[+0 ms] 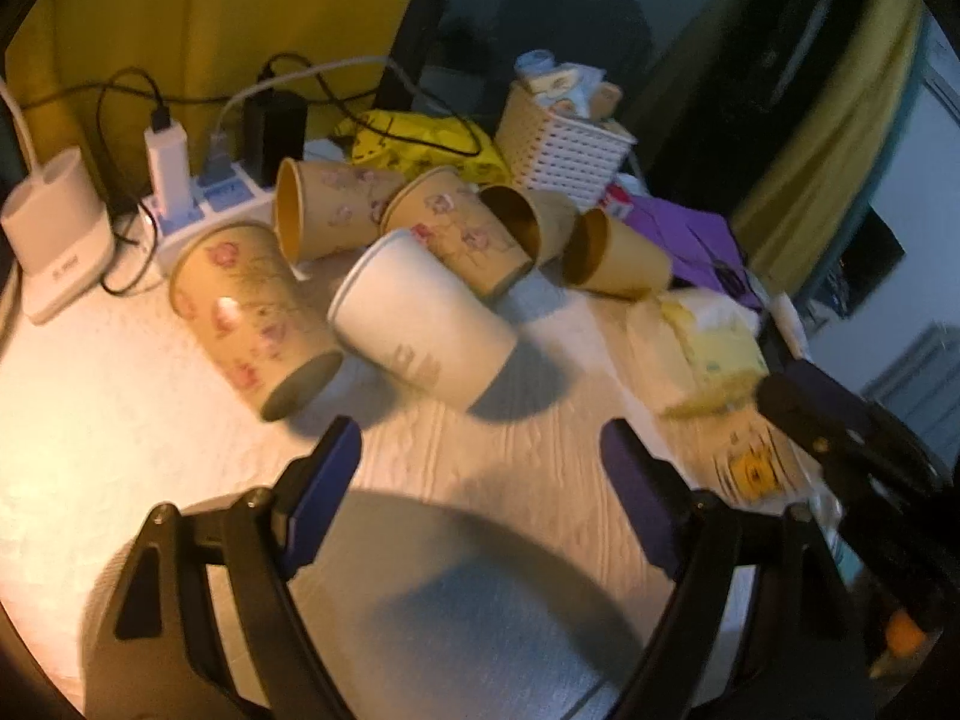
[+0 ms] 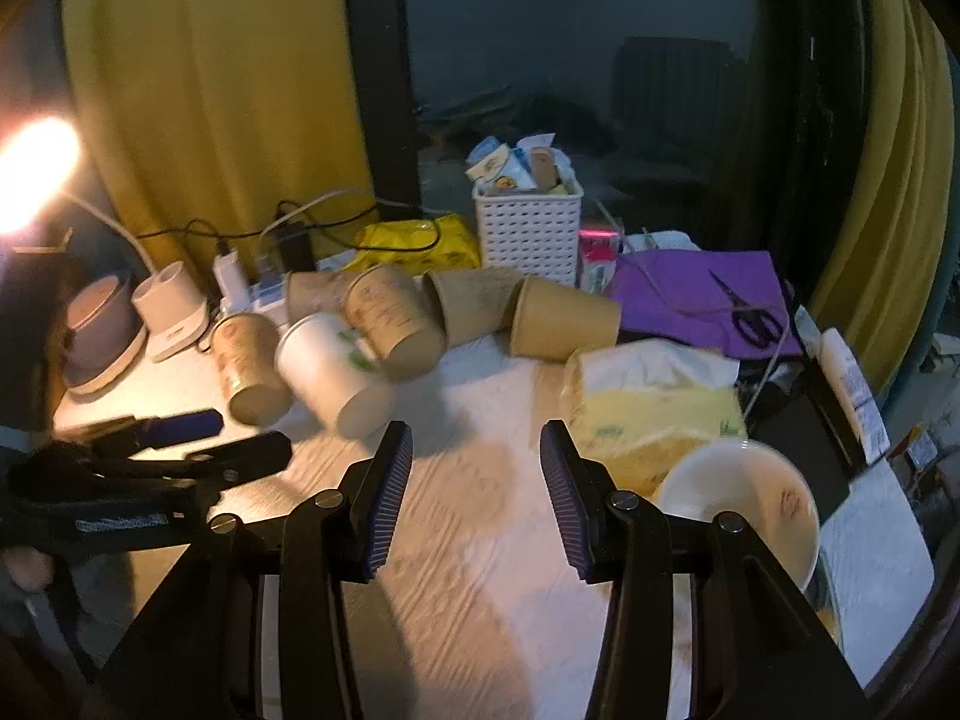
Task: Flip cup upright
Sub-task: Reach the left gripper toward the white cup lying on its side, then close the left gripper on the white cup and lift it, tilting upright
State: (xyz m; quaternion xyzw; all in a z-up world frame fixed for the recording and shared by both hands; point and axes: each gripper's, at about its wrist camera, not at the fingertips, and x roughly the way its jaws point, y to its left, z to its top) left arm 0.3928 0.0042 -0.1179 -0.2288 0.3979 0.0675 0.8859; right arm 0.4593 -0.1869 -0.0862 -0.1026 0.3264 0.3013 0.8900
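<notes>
Several paper cups lie on their sides on the white table (image 1: pixel 180 420). A white cup (image 1: pixel 420 324) lies nearest, base toward me, beside a floral tan cup (image 1: pixel 252 312). More tan cups (image 1: pixel 612 261) lie behind. My left gripper (image 1: pixel 480 456) is open and empty, just short of the white cup. My right gripper (image 2: pixel 477 450) is open and empty, further back; the white cup (image 2: pixel 330 372) and floral cup (image 2: pixel 246 366) lie ahead to its left. An upright cup (image 2: pixel 744 498) stands by the right finger. The left gripper also shows in the right wrist view (image 2: pixel 198 438).
A tissue pack (image 2: pixel 654 402) lies right of the cups. A white basket (image 2: pixel 528 228), yellow bag (image 2: pixel 420 243), purple sheet with scissors (image 2: pixel 750 312), power strip with chargers (image 1: pixel 198 204) and a white stand (image 1: pixel 54 246) line the back. A lamp (image 2: pixel 30 174) glows at left.
</notes>
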